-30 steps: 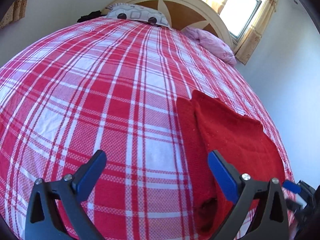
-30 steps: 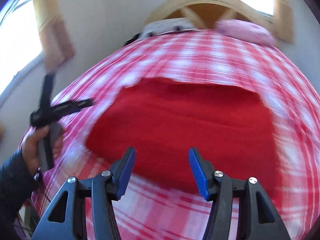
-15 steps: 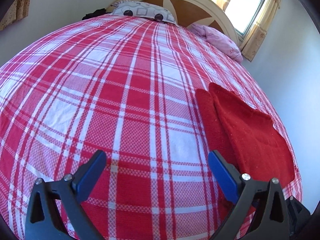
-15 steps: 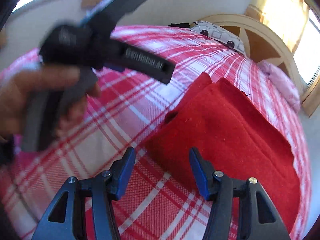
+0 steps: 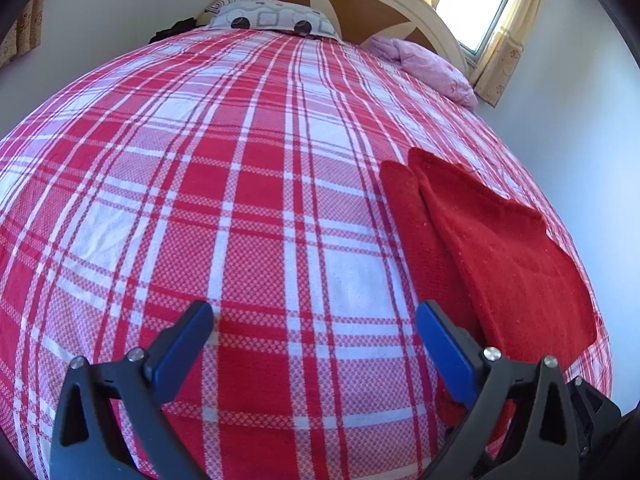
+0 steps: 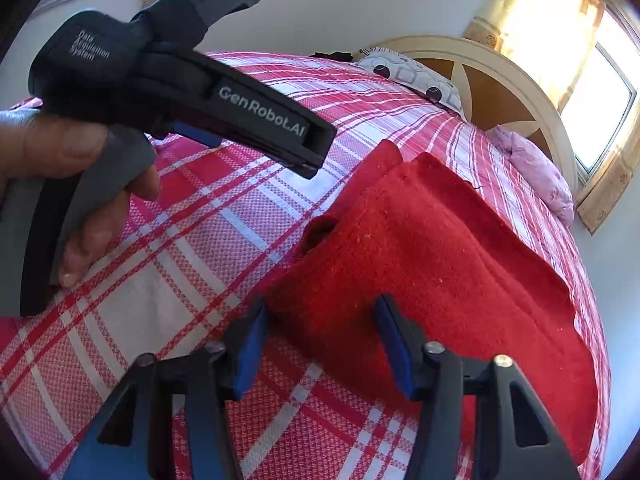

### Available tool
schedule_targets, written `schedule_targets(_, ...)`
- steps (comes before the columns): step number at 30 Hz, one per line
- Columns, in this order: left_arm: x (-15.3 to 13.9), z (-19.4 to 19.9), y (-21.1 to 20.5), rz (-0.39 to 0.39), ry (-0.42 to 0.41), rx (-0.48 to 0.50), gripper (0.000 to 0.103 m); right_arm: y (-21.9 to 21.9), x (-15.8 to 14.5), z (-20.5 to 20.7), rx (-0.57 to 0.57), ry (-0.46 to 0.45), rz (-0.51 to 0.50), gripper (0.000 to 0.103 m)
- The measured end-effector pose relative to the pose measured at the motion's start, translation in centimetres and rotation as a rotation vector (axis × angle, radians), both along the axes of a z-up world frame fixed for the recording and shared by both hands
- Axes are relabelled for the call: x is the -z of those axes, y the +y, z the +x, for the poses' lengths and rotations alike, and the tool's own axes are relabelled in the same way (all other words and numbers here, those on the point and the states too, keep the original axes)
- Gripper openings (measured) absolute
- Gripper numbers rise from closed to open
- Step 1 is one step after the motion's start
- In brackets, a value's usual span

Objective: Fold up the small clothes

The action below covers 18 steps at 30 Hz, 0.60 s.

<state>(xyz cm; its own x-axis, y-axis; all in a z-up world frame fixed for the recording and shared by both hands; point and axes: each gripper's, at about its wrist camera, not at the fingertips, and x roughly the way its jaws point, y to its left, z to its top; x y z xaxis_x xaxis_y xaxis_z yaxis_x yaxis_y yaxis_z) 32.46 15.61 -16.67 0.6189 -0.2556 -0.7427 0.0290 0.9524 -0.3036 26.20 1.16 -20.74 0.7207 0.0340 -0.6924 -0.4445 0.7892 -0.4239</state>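
**Red knit garment at the bed's right edge, near corner between closing jaws**

Red garment, already doubled over, lies lower right in both views on the checked bedspread. Right gripper straddles its near corner, jaws closing, pads not yet pressing, likely to lift that corner for a fold. Left gripper hangs wide open over bare bedspread, empty. The garment's near edge is hidden behind the fingers; its type is unclear.

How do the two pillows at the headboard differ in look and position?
The grey patterned pillow has dark circles and squares; the pink pillow is plain. The grey patterned pillow lies flat and smooth near the middle of the headboard; the pink pillow looks crumpled, nearer the window. Both lie at the head of the bed.
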Motion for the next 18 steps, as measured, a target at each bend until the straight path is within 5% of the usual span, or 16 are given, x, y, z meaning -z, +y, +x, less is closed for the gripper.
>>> schedule_targets(2, 0.0, 0.0, -0.1, 0.001, -0.004, 0.006, 0.103, -0.1, 0.1, 0.3, 0.014, -0.005, 0.004, 0.035)
schedule_targets(8, -0.3, 0.6, -0.6, -0.006, -0.004, 0.038, 0.103, 0.1, 0.5, 0.1, 0.015, -0.029, -0.008, 0.027)
schedule_targets(18, -1.4, 5.7, -2.3, -0.212, -0.006, 0.169, 0.102, 0.4, 0.7, -0.5, 0.022, -0.060, -0.033, 0.022)
